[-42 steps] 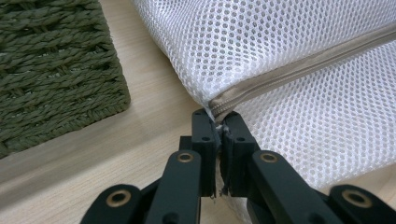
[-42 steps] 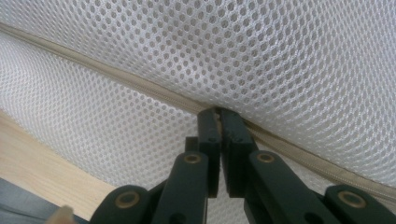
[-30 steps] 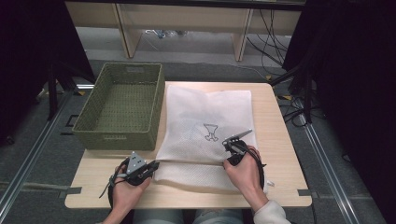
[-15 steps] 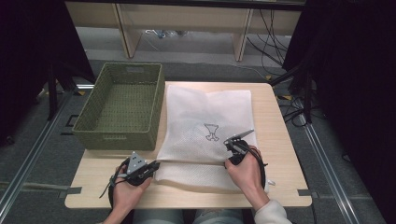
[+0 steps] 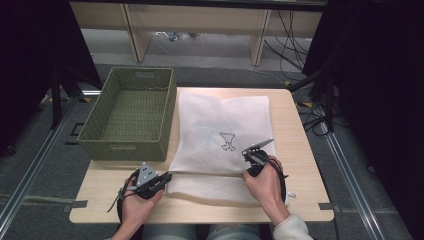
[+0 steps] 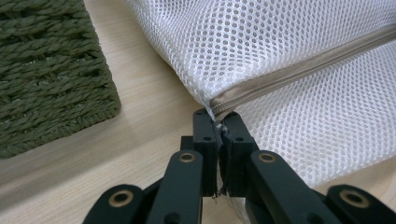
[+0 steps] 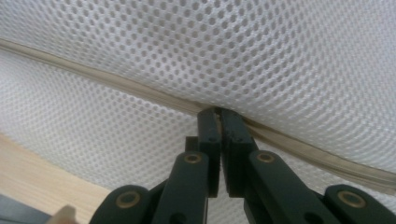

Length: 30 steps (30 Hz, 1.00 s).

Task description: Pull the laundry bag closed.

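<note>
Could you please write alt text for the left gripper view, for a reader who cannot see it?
The left gripper, its two black jaws shut, pinches the end of the beige zipper at the edge of a white mesh laundry bag lying on a light wooden table. A green woven basket stands at the left.

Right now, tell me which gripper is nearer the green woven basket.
Left. The left gripper pinches the mesh bag's zipper end just below the basket's near right corner; the right gripper grips the zipper farther along, across the bag from the basket.
</note>
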Motion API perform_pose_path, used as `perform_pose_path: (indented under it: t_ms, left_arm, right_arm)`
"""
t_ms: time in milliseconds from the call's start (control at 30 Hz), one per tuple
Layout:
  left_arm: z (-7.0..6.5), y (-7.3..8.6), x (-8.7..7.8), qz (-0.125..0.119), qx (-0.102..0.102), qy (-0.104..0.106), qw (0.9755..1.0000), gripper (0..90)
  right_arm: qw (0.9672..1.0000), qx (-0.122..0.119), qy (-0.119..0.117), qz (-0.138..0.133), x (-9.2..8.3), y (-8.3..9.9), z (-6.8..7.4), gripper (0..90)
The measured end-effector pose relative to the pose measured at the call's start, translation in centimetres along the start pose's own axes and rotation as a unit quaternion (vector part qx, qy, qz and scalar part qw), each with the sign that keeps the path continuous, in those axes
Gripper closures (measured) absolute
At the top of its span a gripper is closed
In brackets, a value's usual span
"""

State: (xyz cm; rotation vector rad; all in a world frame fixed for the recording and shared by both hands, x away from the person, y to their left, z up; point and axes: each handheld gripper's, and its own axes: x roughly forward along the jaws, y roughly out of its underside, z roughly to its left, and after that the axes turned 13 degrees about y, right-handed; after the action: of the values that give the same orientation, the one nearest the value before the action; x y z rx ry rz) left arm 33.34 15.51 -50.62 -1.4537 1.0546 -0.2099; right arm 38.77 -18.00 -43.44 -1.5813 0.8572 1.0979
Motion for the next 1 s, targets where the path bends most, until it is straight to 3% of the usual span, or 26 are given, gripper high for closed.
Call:
perform_pose_path:
  t_ms: [100, 133, 233, 300, 367, 400, 433, 533, 567, 767, 900, 933, 1000]
  left_arm:
    - [0.0, 0.0, 0.0, -0.001, 0.009, 0.002, 1.0, 85.2]
    - [0.0, 0.0, 0.0, 0.003, 0.011, 0.002, 0.9999, 85.3]
    - [0.2, -0.1, -0.1, -0.002, 0.006, 0.005, 1.0, 85.3]
    - [0.1, -0.1, -0.1, -0.001, 0.003, 0.006, 1.0, 85.4]
    - [-0.1, -0.1, -0.1, -0.002, 0.003, 0.009, 1.0, 85.4]
    - [0.0, -0.1, -0.1, -0.002, -0.002, 0.011, 0.9999, 85.5]
    - [0.1, -0.1, -0.1, -0.003, -0.001, 0.011, 0.9999, 85.5]
    - [0.0, -0.1, -0.2, -0.003, -0.001, 0.013, 0.9999, 85.5]
    - [0.0, -0.2, -0.2, -0.005, -0.01, 0.016, 0.9998, 85.5]
    - [-0.1, -0.1, -0.1, -0.003, -0.011, 0.016, 0.9998, 85.6]
    - [-0.7, -0.4, 0.0, -0.001, 0.005, 0.021, 0.9998, 85.6]
    - [-0.7, -0.3, -0.1, -0.004, -0.005, 0.02, 0.9998, 85.6]
    - [-0.6, -0.4, -0.1, 0.001, 0.004, 0.02, 0.9998, 85.6]
  right_arm:
    - [1.0, -0.003, -0.008, 0.0, 0.1, 0.0, -0.4, 88.6]
    - [0.9999, 0.011, -0.007, 0.005, 0.0, 0.1, -0.3, 88.6]
    - [0.9998, 0.013, -0.012, 0.002, 0.1, 0.2, -0.4, 88.6]
    - [0.9999, 0.008, -0.008, -0.004, 0.2, 0.2, -0.6, 88.6]
    - [0.9998, -0.016, -0.004, -0.012, 0.5, 0.1, -0.9, 88.6]
    - [1.0, 0.006, -0.007, 0.001, 0.3, 0.2, -0.7, 88.6]
    - [0.9999, 0.009, -0.01, -0.001, 0.4, 0.1, -0.8, 88.6]
    - [0.9999, 0.012, -0.01, -0.003, 0.4, 0.3, -1.1, 88.6]
    - [0.9999, 0.004, -0.013, -0.005, 0.6, 0.3, -1.2, 88.6]
    - [0.9998, 0.016, -0.014, 0.0, 0.4, 0.4, -1.3, 88.6]
    - [0.9997, 0.021, 0.005, -0.008, 0.2, 0.2, -1.1, 88.5]
    - [0.9997, 0.022, -0.002, -0.013, 0.1, 0.3, -1.3, 88.4]
    - [0.9996, 0.024, -0.008, -0.013, 0.1, 0.4, -1.3, 88.4]
